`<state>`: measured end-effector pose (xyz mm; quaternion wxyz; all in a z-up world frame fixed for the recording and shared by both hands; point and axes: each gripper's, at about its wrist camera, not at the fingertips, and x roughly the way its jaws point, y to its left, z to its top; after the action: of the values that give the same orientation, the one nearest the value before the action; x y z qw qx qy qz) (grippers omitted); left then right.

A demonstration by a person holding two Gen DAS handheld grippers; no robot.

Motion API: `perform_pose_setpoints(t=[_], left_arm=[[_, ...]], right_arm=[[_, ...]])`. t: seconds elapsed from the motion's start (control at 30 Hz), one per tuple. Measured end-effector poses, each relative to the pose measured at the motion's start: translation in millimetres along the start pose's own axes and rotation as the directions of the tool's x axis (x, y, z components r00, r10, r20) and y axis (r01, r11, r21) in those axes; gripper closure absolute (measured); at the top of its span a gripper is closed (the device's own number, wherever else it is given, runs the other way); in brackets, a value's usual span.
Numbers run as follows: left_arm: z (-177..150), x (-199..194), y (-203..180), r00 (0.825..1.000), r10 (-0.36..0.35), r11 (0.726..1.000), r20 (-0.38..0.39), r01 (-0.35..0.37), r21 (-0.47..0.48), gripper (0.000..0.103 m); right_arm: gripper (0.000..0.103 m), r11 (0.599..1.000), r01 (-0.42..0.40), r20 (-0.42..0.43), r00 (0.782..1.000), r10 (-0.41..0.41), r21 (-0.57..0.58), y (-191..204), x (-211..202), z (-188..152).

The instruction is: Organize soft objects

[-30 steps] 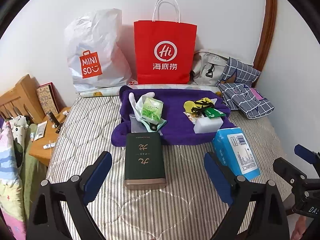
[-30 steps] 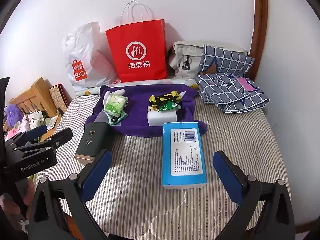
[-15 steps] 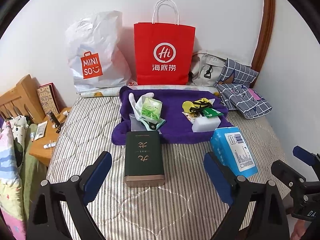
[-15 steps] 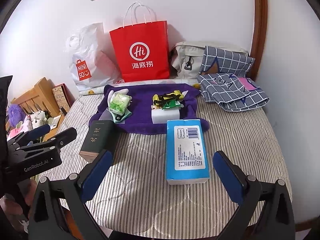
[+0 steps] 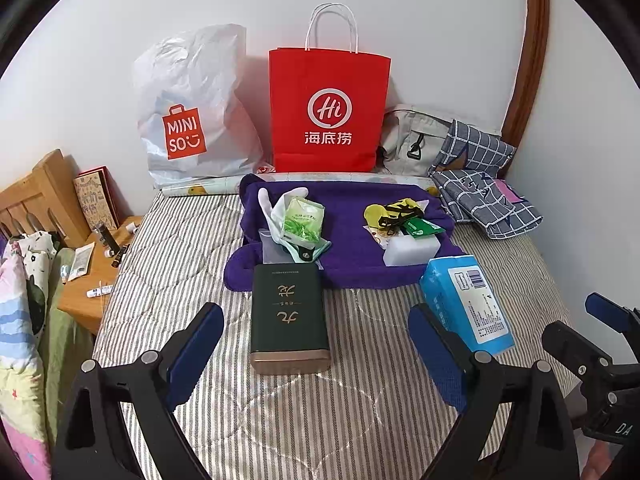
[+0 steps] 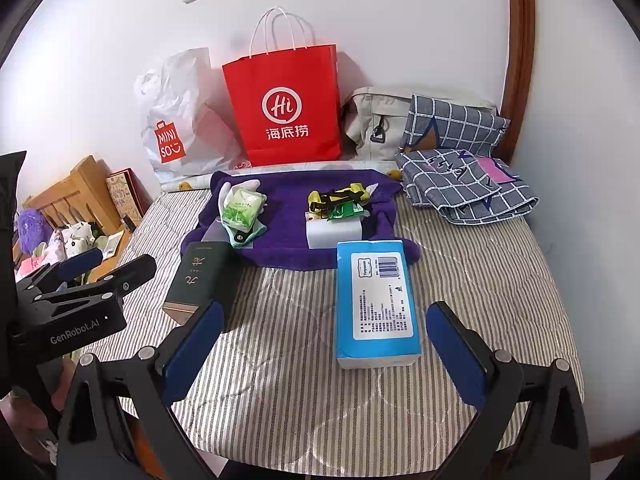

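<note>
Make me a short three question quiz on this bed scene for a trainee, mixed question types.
1. True or false: the blue tissue pack lies wholly on the purple towel.
2. Which thing lies between the fingers of the left gripper in its own view? A) red paper bag B) dark green box C) checked cloth
3. Fill in: both the left and the right gripper are ____.

Key: 1 false, it lies mostly on the striped mattress. 2 B. 3 open.

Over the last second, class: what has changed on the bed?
Both tools, left and right, drew back slightly from the dark green box and blue tissue pack. Nothing was taken hold of or let go; both stay open.
</note>
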<state>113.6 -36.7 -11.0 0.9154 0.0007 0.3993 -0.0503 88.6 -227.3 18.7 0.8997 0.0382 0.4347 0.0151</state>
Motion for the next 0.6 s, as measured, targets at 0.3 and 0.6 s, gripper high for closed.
perform_pose_setpoints(t=[0.3, 0.6], left_arm=[[-0.4, 0.0, -0.2, 1.0, -0.002, 1.0, 0.002, 0.002, 0.002, 0.009], [-0.3, 0.7, -0.1, 1.0, 0.001, 1.0, 0.001, -0.001, -0.004, 0.009]], right_arm=[[0.003, 1.0, 0.001, 0.004, 1.0, -0.001, -0.004, -0.1, -0.5, 1.3], [0.003, 1.0, 0.001, 0.004, 1.0, -0.001, -0.007, 0.1, -1.0, 1.7]])
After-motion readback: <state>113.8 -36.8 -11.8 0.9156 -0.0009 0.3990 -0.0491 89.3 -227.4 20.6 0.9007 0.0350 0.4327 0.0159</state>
